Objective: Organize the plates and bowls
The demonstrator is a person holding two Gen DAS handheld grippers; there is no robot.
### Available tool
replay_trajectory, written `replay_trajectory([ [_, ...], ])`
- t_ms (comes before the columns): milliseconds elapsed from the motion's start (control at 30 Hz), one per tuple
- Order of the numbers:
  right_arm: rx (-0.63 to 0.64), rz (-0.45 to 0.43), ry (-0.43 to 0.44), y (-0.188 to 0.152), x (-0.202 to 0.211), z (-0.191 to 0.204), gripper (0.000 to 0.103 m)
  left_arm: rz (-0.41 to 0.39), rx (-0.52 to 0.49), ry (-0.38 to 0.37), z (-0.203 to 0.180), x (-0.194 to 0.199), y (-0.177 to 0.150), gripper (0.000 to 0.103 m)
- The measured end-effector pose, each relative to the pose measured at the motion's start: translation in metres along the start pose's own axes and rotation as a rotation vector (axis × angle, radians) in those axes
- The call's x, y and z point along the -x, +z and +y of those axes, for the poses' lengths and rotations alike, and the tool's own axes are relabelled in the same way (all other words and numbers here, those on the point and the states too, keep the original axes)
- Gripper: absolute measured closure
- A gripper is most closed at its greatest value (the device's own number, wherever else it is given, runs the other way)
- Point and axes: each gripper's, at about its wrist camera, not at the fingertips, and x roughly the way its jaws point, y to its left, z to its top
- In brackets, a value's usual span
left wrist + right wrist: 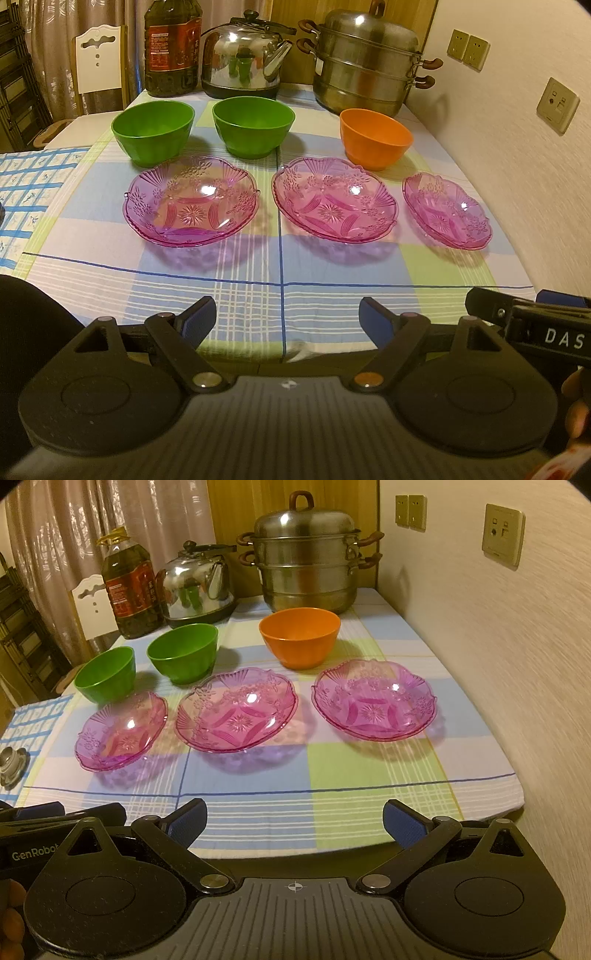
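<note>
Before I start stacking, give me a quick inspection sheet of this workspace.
Surface: table with checked cloth, flat.
Job's things: three purple plates in a row; behind them two green bowls and an orange bowl, all upright and apart.
Clutter: oil bottle, kettle, steamer pot at the back.
Grippers: left gripper and right gripper open, empty, at the near edge.
Cables: nothing seen.
Surroundings: wall sockets, curtain, chair.
</note>
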Motion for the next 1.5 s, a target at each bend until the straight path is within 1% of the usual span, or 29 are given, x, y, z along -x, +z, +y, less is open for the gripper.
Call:
replay_trajectory([
  [1333,-0.003,0.003,0.003,0.0006,-0.0019,-0.0016,0.002,0.005,0.002,-0.006,0.0010,-0.0027,-0.0001,0.020],
  [1500,-0.011,0.010,0.002,-0.0001,-0.0070,-0.0012,0.003,0.011,0.031,-0.015,0.0071,-0.0065,0.0013,0.020],
])
